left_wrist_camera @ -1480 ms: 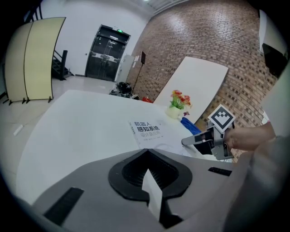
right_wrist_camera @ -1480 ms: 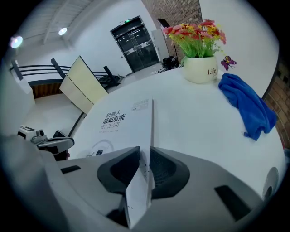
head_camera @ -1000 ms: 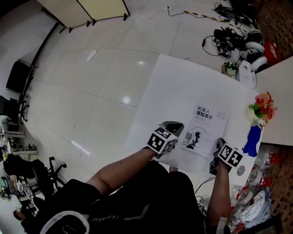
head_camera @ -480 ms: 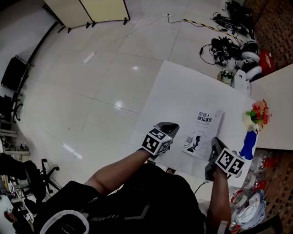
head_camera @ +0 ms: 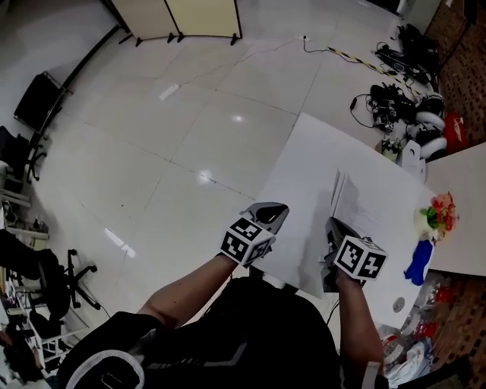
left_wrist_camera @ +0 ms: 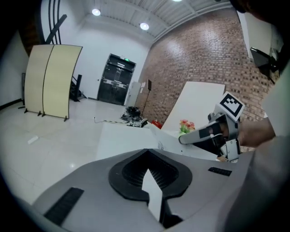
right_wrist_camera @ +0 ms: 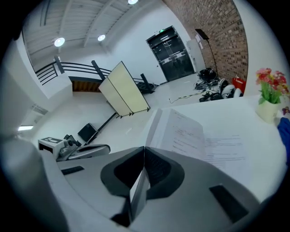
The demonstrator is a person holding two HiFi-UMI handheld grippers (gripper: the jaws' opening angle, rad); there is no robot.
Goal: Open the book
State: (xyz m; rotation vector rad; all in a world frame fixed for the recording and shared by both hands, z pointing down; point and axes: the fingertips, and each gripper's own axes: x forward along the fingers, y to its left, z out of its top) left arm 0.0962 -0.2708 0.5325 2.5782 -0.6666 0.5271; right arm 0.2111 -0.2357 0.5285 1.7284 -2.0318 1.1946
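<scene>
The book (head_camera: 345, 201) lies on the white table (head_camera: 304, 159) with its front cover and first leaves lifted and standing almost upright. My right gripper (head_camera: 332, 228) is at the near corner of the raised leaves, its jaws closing tight on that thin edge. In the right gripper view the gripper (right_wrist_camera: 144, 149) pinches the edge, with printed pages of the book (right_wrist_camera: 199, 140) spread beyond. My left gripper (head_camera: 275, 209) hovers over the table's near left edge, apart from the book. Its jaws look shut and hold nothing in the left gripper view (left_wrist_camera: 147, 170), which also shows the raised book (left_wrist_camera: 170, 144).
A flower vase (head_camera: 434, 216) and a blue object (head_camera: 419, 258) stand at the table's right side, a white bottle (head_camera: 410, 159) at the far corner. Cables and gear (head_camera: 395, 99) lie on the floor beyond. A folding screen (head_camera: 182, 15) stands far off.
The book lay shut and flat with its cover up; now the cover and front leaves stand raised. Both grippers have risen, and the right one has swung left with the cover in its jaws.
</scene>
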